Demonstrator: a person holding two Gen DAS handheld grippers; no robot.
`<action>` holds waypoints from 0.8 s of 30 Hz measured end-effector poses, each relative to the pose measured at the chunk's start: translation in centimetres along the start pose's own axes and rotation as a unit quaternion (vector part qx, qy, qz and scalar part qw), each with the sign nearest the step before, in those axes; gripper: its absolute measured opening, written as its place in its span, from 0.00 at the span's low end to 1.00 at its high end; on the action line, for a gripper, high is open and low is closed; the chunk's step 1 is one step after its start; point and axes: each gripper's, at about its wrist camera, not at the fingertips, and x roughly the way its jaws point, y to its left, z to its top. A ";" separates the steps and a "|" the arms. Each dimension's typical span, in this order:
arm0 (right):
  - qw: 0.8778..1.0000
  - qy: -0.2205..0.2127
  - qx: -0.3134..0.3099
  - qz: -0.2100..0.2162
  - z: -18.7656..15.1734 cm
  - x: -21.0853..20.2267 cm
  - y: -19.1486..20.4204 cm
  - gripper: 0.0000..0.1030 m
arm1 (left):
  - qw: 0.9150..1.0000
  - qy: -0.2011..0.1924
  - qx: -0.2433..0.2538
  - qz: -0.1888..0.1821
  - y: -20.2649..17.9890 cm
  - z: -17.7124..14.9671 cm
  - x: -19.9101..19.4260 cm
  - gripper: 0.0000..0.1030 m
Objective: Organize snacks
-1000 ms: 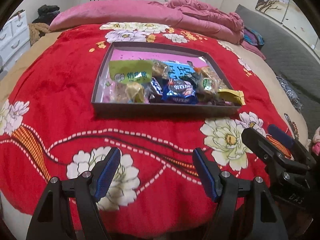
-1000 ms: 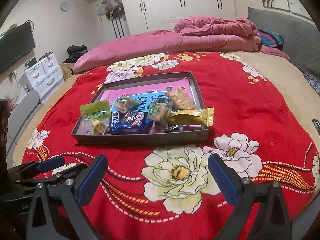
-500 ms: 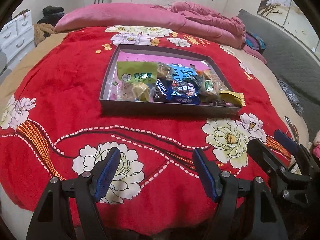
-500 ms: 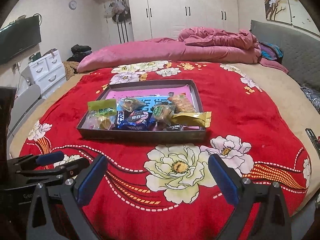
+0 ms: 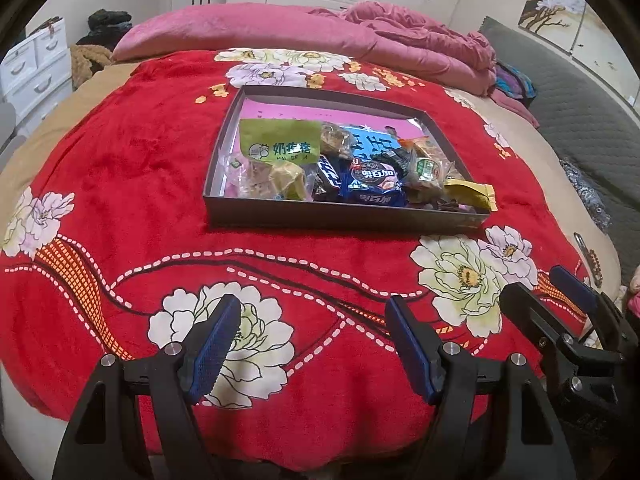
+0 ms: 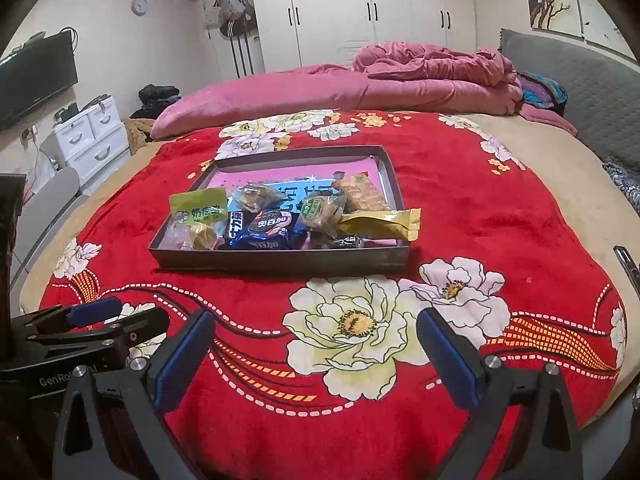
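A shallow dark grey tray (image 5: 344,219) (image 6: 280,265) with a pink floor lies on a red flowered blanket (image 5: 140,184) (image 6: 472,216). Several snack packets are heaped in its near half: a green bag (image 5: 280,142) (image 6: 197,207), a blue cookie pack (image 5: 374,186) (image 6: 268,229), a yellow wrapper (image 5: 474,195) (image 6: 380,222) hanging over the right corner. My left gripper (image 5: 314,340) hovers open over the blanket's near edge, well short of the tray, nothing between its blue pads. My right gripper (image 6: 314,354) is open beside it, also empty. Each shows at the edge of the other's view.
A pink quilt (image 6: 360,88) is bunched at the bed's far end. A grey padded headboard (image 6: 592,92) runs along the right. White drawers (image 6: 92,136) and a wall television (image 6: 36,76) stand at the left, white wardrobes (image 6: 360,12) at the back.
Both views have tilted up slightly, so the tray sits a little lower in each frame and more of the room shows. Both grippers stay open and the snacks have not moved.
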 end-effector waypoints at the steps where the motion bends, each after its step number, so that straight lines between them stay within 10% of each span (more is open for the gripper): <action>1: 1.000 0.000 -0.001 0.000 0.0 0.0 0.0 0.99 | 1.000 0.000 0.000 -0.001 0.0 0.0 0.0 0.74; 24: 1.000 0.000 0.000 -0.002 0.0 0.1 0.1 0.99 | 1.000 -0.003 0.004 0.001 -0.2 0.0 -0.1 0.74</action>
